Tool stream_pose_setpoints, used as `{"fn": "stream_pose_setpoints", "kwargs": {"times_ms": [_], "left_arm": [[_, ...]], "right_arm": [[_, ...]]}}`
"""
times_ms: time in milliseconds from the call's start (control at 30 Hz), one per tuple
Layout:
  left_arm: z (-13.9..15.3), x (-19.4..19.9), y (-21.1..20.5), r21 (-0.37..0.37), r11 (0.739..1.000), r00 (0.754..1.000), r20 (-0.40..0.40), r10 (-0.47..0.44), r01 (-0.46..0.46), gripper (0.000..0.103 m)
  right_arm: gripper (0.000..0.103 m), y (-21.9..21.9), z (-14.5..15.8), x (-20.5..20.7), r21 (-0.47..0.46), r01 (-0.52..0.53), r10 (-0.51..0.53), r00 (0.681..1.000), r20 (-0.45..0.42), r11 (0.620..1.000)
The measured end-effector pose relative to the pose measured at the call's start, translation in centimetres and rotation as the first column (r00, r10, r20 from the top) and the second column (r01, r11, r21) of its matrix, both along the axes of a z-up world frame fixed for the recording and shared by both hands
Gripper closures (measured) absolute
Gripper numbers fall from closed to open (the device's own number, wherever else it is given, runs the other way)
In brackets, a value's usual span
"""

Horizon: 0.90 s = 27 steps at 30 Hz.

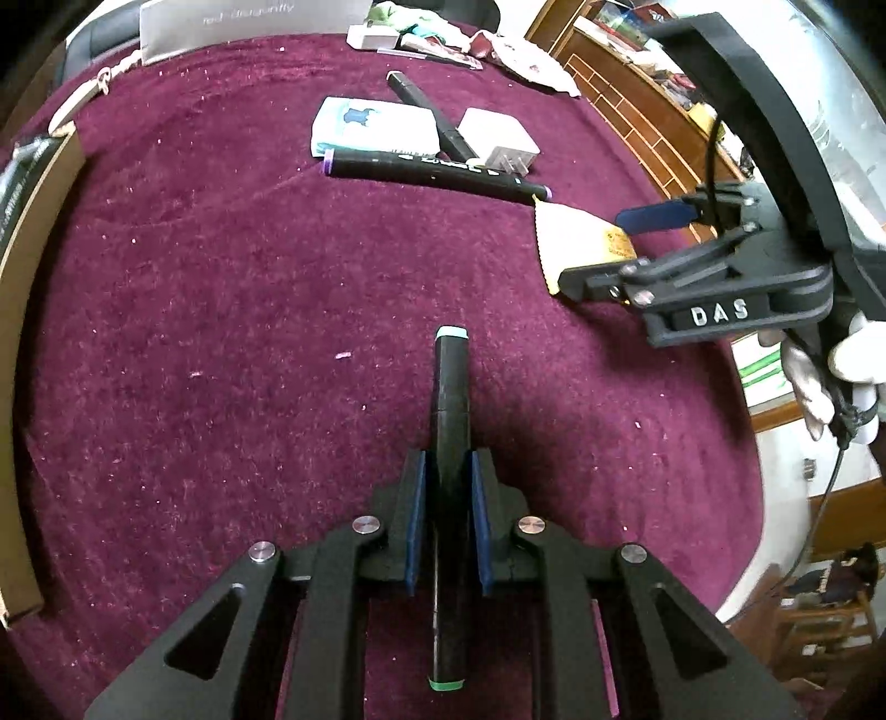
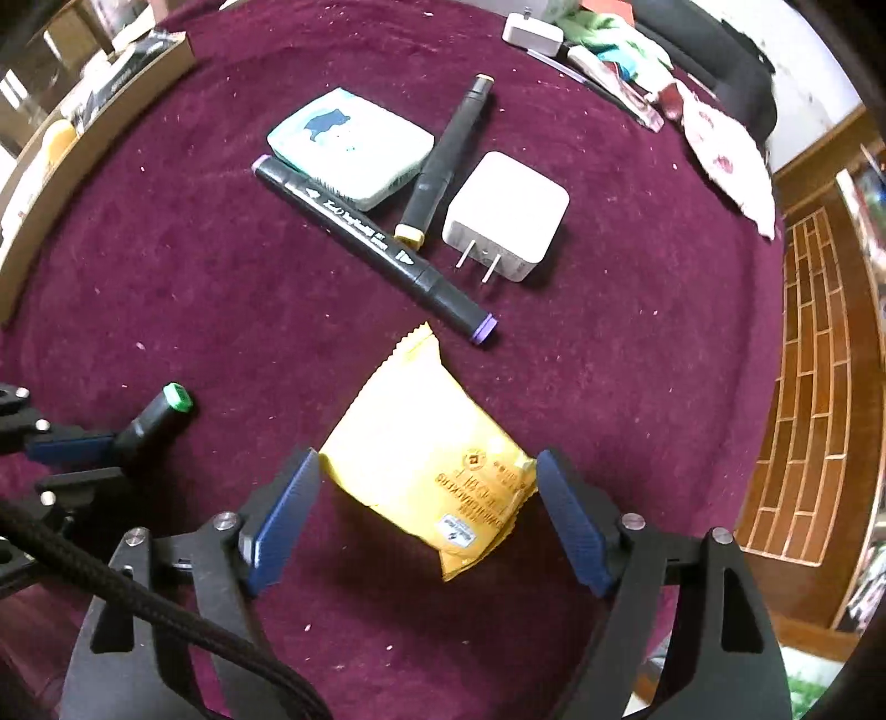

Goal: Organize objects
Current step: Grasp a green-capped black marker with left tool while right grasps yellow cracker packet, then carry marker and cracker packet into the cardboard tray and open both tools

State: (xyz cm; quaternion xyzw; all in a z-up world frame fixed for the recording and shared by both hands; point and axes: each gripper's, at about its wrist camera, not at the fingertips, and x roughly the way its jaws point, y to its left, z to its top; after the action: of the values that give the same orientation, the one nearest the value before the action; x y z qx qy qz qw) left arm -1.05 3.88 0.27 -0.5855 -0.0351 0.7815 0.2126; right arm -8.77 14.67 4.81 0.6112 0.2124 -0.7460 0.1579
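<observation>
Right up close, the left gripper (image 1: 448, 520) is pinching a black marker (image 1: 451, 410) with green caps, pads pressed on its barrel, so that marker sits between the jaws just above the maroon tabletop (image 1: 221, 332). The right gripper (image 2: 426, 515) is spread wide with the yellow snack packet (image 2: 426, 459) sitting between its pads; the pads look right at the packet's edges but not squeezing it, as far as I can tell. Using that packet as the landmark: just beyond its far corner lies a purple-capped marker (image 2: 371, 243), diagonal on the cloth. Past that marker is a white charger (image 2: 506, 216) with prongs pointing back toward the packet, a yellow-capped marker (image 2: 448, 155) just beside it, and a pale tissue pack (image 2: 349, 147) touching the purple marker's far end. Way off to the packet's far left sits a cardboard box (image 2: 33, 221), and clutter (image 2: 609, 50) lines the far edge.
</observation>
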Motion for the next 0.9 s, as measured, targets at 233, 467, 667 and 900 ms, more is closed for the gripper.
{"fn": "stream_pose_setpoints", "kwargs": {"times_ms": [233,467,667,900], "left_arm": [[0.4,2.3,3.3,-0.098,0.994,0.993,-0.095,-0.064,0.055,0.055],[0.1,1.5,2.5,-0.109,0.994,0.995,-0.088,-0.04,0.03,0.092],[1.6,2.2,-0.9,-0.07,0.997,0.994,-0.102,0.026,-0.033,0.092],[3.5,2.4,-4.9,0.025,0.993,0.988,-0.098,0.119,-0.117,0.092]], "right_arm": [[0.023,-0.8,-1.2,-0.6,0.019,-0.001,0.0,1.0,0.023,1.0],[0.058,0.4,-0.8,-0.4,-0.072,0.119,-0.113,0.991,0.075,0.99],[0.06,2.1,-0.4,0.5,-0.142,0.214,-0.202,0.975,0.091,0.967],[0.06,3.4,0.6,2.1,-0.244,0.296,-0.271,0.954,0.132,0.924]]}}
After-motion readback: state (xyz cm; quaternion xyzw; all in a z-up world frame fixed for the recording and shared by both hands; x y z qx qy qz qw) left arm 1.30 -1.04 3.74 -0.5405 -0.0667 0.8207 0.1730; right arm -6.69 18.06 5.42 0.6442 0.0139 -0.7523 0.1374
